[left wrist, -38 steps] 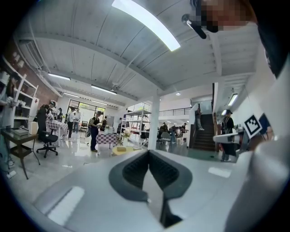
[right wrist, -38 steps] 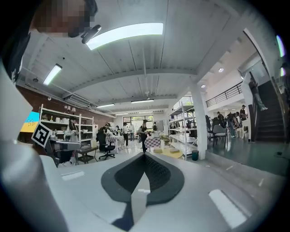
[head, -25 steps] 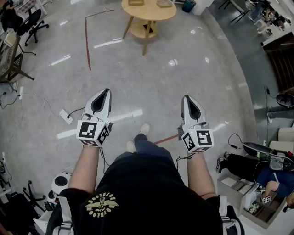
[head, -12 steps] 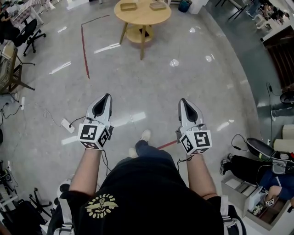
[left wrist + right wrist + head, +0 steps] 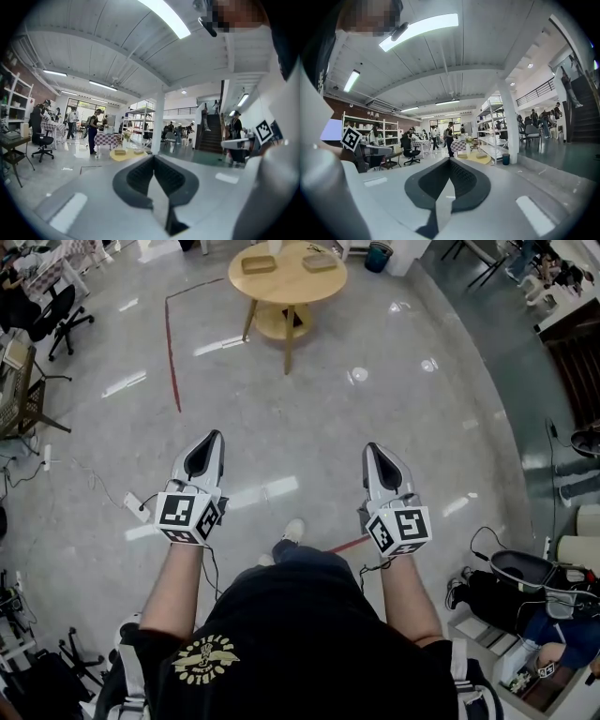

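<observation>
I hold both grippers out in front of me at waist height above a glossy grey floor. My left gripper [image 5: 205,453] is shut with nothing in it; in the left gripper view [image 5: 153,157] its jaws meet at the tip. My right gripper [image 5: 378,462] is also shut and empty, and the right gripper view [image 5: 449,160] shows its jaws closed together. Both point towards a round wooden table [image 5: 286,279] a few steps ahead. Two shallow trays [image 5: 259,263] [image 5: 320,262] lie on its top. The table shows as a yellow disc [image 5: 123,154] in the left gripper view.
A red tape line [image 5: 172,352] runs along the floor left of the table. A white power strip [image 5: 137,507] with a cable lies by my left hand. An office chair [image 5: 52,310] stands at the far left, clutter [image 5: 525,577] at the right. People stand by a checkered table [image 5: 107,140].
I have walked forward: the round table sits lower and fuller in the head view. Both grippers stay shut and held the same way.
</observation>
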The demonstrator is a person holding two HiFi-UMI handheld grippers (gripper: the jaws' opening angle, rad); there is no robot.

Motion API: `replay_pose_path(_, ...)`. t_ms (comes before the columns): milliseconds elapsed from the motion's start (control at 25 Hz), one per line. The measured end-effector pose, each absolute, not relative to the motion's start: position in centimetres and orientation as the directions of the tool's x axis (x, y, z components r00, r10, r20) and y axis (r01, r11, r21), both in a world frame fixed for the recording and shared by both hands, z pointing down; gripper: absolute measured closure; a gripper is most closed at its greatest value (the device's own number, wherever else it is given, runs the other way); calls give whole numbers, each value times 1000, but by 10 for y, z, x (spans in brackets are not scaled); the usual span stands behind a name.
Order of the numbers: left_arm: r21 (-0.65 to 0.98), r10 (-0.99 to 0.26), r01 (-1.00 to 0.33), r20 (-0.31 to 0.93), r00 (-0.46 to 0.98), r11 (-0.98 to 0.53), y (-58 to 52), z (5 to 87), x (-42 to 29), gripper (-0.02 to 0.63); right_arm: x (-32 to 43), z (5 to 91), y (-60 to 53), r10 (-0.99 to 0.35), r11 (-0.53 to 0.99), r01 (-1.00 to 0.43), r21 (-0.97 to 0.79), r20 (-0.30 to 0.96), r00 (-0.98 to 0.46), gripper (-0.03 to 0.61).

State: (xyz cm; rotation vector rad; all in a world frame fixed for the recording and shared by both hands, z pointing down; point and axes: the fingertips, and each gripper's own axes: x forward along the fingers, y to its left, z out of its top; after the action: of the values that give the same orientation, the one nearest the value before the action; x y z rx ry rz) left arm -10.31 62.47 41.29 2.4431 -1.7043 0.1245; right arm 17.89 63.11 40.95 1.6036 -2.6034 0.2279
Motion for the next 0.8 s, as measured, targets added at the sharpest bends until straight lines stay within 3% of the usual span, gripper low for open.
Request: replay_pose_path(800,64,-951,-964,158,266,-259,560,396,-83,611,221,405,538,-869,477,-867,-144,71,-489,578)
